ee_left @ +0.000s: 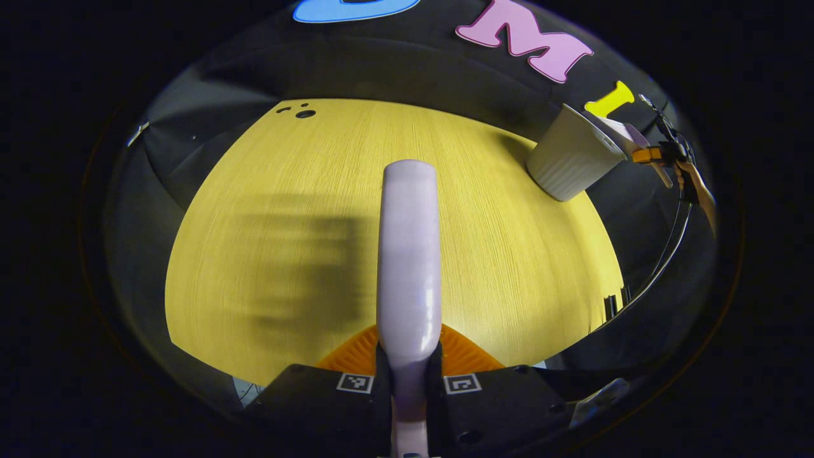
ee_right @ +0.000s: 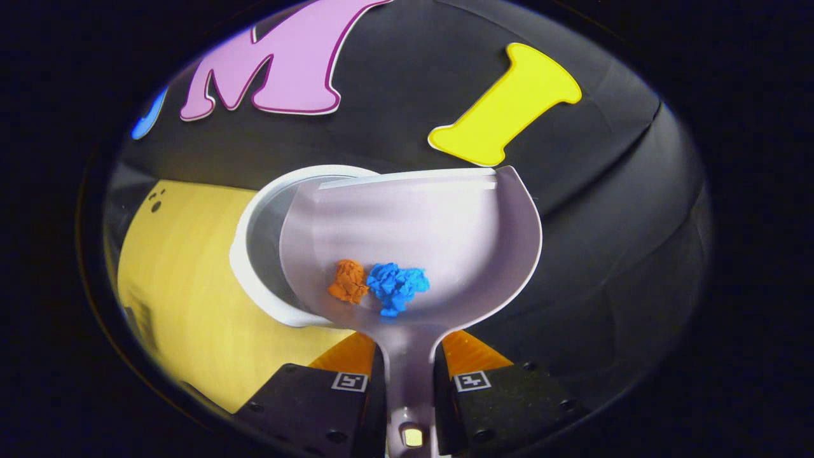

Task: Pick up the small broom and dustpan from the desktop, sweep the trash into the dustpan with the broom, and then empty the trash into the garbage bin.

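The pale lilac dustpan (ee_right: 413,235) holds an orange scrap (ee_right: 348,281) and a blue scrap (ee_right: 395,287) over the white ribbed bin (ee_right: 254,254), at two o'clock on the desk. The lilac broom handle (ee_left: 409,254) points to twelve.

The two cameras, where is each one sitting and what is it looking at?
Left gripper view: rides on the left tool, looking along the broom handle it clamps, over the yellow table to the white garbage bin; the right tool and a hand show far off.
Right gripper view: rides on the right tool, looking along the dustpan it grips, holding orange paper and blue paper over the bin.
Shared: table, bin, dustpan.
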`<state>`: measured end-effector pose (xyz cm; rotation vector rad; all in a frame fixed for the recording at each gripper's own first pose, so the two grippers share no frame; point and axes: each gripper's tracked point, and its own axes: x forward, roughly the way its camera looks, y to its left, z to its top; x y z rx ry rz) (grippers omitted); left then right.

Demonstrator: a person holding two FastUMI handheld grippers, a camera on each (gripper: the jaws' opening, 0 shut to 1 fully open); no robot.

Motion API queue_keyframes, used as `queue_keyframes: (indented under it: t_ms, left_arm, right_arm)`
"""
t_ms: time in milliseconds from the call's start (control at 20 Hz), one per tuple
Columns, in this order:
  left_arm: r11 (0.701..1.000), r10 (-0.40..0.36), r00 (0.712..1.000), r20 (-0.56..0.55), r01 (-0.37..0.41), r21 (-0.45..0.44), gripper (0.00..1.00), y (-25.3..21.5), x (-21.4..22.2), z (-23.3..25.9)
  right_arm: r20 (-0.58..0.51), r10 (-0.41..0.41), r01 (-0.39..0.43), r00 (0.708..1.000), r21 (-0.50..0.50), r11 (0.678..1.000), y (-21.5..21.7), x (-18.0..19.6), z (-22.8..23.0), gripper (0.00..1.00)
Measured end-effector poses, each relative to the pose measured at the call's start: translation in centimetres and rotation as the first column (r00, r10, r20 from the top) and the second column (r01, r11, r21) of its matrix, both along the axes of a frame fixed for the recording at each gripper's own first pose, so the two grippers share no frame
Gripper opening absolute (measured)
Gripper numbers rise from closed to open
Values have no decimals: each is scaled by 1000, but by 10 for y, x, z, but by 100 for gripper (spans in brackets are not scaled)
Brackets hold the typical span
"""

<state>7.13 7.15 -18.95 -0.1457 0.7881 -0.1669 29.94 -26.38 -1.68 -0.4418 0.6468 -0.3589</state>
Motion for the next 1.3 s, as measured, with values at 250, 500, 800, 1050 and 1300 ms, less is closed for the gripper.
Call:
queue_keyframes:
  t_ms: [250, 500, 800, 1050, 1300]
  left_arm:
    - [1000, -25, 999, -21, 25, -15, 26, -4, -2, -3]
    - [999, -40, 999, -30, 40, -1, 26, -5, 1, -5]
    - [999, -37, 998, -42, 37, 4, 26, -2, -4, -7]
    - [999, -42, 998, -50, 42, 12, 26, -5, -5, -8]
    - [997, -65, 997, -49, 66, 31, 25, -9, -3, -6]
  right_arm:
    - [8, 27, -24, 1000, -315, 949, -16, 5, 5, 34]
    - [-34, 78, -84, 996, -546, 833, -32, 3, 16, 34]
    - [-87, 77, -116, 993, -710, 694, -41, 5, 20, 34]
    - [-161, 100, -189, 982, -823, 535, -38, 12, 33, 38]
    - [-236, 90, -252, 968, -885, 392, -40, 7, 40, 34]
